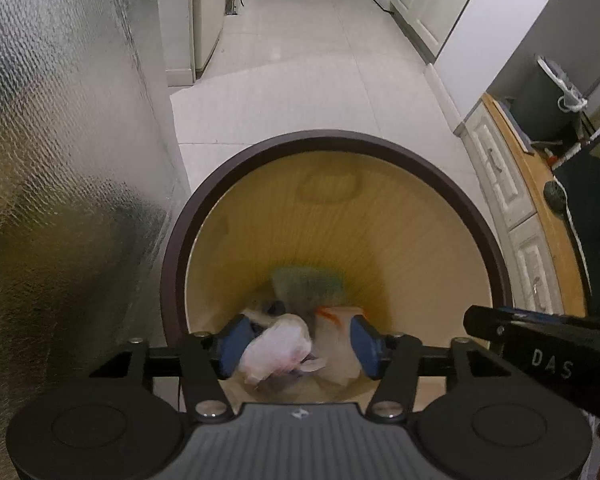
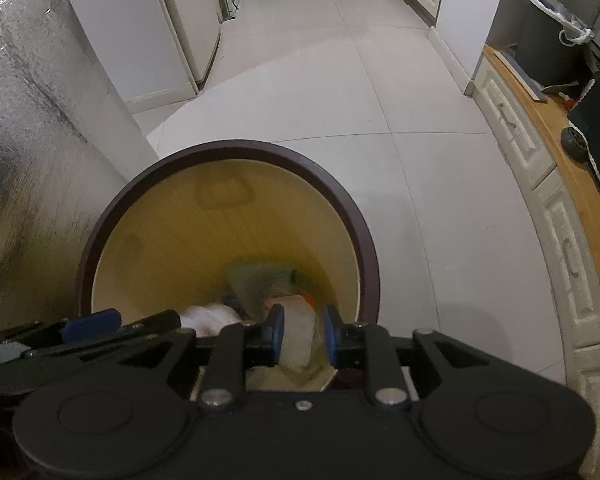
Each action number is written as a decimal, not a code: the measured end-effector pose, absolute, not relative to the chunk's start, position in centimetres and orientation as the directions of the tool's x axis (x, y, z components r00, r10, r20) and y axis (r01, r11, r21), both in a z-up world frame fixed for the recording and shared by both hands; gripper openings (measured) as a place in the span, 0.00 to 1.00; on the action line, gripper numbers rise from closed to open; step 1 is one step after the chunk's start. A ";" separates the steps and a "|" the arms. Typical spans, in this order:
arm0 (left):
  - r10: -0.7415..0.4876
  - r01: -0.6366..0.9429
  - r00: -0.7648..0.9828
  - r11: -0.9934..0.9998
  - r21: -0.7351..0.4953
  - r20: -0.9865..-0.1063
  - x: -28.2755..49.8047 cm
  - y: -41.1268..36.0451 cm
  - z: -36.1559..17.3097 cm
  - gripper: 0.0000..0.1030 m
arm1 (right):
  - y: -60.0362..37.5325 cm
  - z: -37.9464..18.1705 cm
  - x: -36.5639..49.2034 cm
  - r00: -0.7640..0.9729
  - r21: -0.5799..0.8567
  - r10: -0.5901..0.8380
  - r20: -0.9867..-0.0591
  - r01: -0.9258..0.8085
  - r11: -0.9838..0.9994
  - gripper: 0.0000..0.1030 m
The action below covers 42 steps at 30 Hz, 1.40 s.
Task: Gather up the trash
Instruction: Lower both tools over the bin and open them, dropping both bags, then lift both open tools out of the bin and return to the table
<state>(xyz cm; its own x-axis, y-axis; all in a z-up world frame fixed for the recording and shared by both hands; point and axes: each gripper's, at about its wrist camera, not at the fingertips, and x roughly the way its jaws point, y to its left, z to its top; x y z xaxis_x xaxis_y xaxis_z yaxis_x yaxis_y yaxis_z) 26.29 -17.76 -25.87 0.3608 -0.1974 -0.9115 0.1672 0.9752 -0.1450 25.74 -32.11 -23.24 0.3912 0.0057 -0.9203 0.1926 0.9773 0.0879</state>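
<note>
A round bin with a dark brown rim (image 1: 332, 138) (image 2: 236, 148) and a yellowish inner wall stands on the tiled floor under both grippers. My left gripper (image 1: 300, 344) points down into it, jaws apart. A crumpled white-pink bag (image 1: 278, 348) (image 2: 208, 316) is blurred between the blue pads, beside the left one, with a gap to the right one. My right gripper (image 2: 302, 336) hangs over the bin's right side. A whitish packet with an orange mark (image 2: 298, 344) (image 1: 336, 340) shows between its pads, with a gap on the right. Greenish trash (image 1: 308, 280) lies deeper inside.
A silver textured panel (image 1: 60, 160) stands close on the left. A wooden counter (image 2: 572, 168) with white drawer fronts (image 2: 516, 132) curves along the right, bearing a dark bin with a white bag (image 2: 552, 32). Pale tiled floor (image 2: 340, 92) runs ahead between white cabinets.
</note>
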 end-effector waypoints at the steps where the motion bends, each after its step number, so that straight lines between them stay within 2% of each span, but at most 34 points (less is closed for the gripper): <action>1: -0.194 0.172 0.358 0.975 -0.140 -0.913 26.2 -17.8 -25.8 0.59 | -32.1 -23.1 25.6 0.390 0.089 0.010 -0.921 0.184 0.979 0.22; 10: -0.182 0.193 0.364 0.974 -0.116 -0.914 25.3 -17.7 -24.4 0.66 | -32.4 -22.2 24.1 0.400 0.102 0.036 -0.916 0.145 0.984 0.26; 15: -0.167 0.203 0.376 0.975 -0.095 -0.911 24.8 -17.3 -23.4 0.71 | -32.4 -21.5 23.3 0.413 0.094 0.044 -0.910 0.103 0.990 0.42; 19: -0.147 0.207 0.384 0.976 -0.070 -0.912 24.1 -16.7 -22.7 0.85 | -32.1 -20.6 22.5 0.433 0.087 0.044 -0.900 0.080 0.993 0.49; 26: -0.107 0.196 0.402 0.980 -0.028 -0.909 23.1 -15.5 -21.3 0.98 | -32.2 -19.5 20.9 0.464 0.069 0.020 -0.885 0.088 0.994 0.57; 34: -0.089 0.204 0.414 0.979 -0.003 -0.906 21.5 -14.8 -20.1 1.00 | -32.8 -18.6 19.2 0.489 0.060 0.001 -0.872 0.104 0.993 0.81; 37: -0.086 0.211 0.420 0.978 0.005 -0.903 20.9 -14.7 -19.8 1.00 | -33.2 -18.4 18.5 0.498 0.055 -0.011 -0.867 0.117 0.992 0.96; 42: -0.098 0.218 0.436 0.976 0.000 -0.895 19.8 -14.4 -19.1 1.00 | -33.6 -17.9 17.2 0.508 0.056 -0.014 -0.861 0.123 0.991 1.00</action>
<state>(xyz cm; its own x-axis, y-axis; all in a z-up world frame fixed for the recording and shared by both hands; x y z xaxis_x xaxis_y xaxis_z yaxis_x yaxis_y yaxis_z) 19.83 -14.38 -19.15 0.4356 -0.0976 -0.8949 0.2179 0.9760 -0.0003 17.21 -33.61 -17.91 0.5081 -0.0145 -0.8612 0.1235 0.9908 0.0562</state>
